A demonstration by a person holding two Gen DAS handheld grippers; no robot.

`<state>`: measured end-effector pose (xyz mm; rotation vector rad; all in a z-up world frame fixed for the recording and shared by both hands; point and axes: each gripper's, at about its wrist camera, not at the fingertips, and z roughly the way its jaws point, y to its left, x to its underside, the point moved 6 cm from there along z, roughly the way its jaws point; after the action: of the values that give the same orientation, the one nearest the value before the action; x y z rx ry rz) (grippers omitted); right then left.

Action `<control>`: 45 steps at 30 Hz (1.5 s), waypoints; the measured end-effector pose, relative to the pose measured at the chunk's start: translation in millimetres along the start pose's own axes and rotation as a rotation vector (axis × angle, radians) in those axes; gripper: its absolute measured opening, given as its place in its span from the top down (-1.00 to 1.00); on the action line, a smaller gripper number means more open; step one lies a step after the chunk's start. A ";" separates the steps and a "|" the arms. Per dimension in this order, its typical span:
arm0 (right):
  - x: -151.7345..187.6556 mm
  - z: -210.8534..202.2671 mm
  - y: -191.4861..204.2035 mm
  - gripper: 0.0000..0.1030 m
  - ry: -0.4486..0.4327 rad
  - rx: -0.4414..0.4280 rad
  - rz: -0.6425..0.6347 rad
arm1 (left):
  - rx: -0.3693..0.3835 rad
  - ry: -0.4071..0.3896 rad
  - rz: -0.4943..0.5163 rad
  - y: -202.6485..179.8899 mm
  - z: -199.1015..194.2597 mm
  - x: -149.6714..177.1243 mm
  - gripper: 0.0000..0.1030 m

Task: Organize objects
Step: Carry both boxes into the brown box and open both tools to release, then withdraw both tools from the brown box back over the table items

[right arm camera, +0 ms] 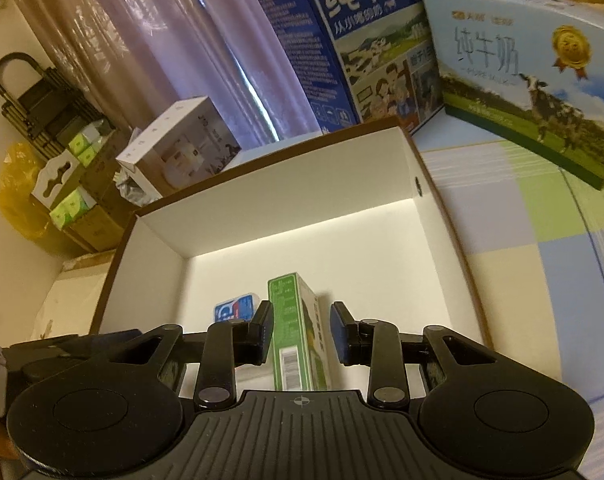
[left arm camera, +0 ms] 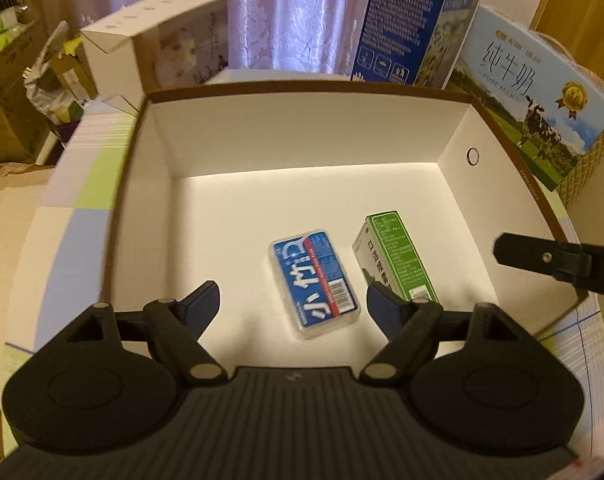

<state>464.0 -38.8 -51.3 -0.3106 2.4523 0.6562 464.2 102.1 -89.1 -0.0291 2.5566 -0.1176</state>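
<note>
An open white box with a brown rim [left arm camera: 302, 92] holds a blue clear-plastic case [left arm camera: 314, 280] and a green carton [left arm camera: 395, 258], both lying on its floor. My left gripper [left arm camera: 292, 306] is open and empty above the box floor, with the blue case between its fingers. In the right wrist view the green carton [right arm camera: 298, 328] lies between the fingers of my right gripper [right arm camera: 302, 334], which is open with a gap at the right finger. The blue case [right arm camera: 236, 310] shows behind the left finger. A part of the right gripper [left arm camera: 557, 258] shows at the right of the left wrist view.
The box [right arm camera: 405, 148] sits on a pastel checked cloth [right arm camera: 541, 240]. Two milk cartons stand behind it: a dark blue one [right arm camera: 341, 40] and a light blue one [right arm camera: 533, 72]. A white appliance box [left arm camera: 162, 44] and stacked cardboard boxes [left arm camera: 14, 80] are at the left.
</note>
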 end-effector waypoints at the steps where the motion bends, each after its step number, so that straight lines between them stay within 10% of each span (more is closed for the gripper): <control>1: 2.6 -5.3 0.7 0.44 -0.007 -0.001 -0.001 | -0.003 -0.009 0.000 1.8 -5.9 2.2 -0.57; 35: 77.8 -133.5 -1.8 0.42 -0.094 0.004 -0.034 | -0.083 -0.123 -0.038 0.4 -143.0 95.8 -0.90; 45: 95.5 -142.0 -14.8 -0.15 -0.036 0.009 -0.014 | -0.109 -0.122 -0.048 -8.2 -156.9 119.8 -0.98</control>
<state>325.1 -131.8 -11.7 -0.3101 2.4160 0.6393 277.8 100.6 -23.6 -0.1352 2.4390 0.0057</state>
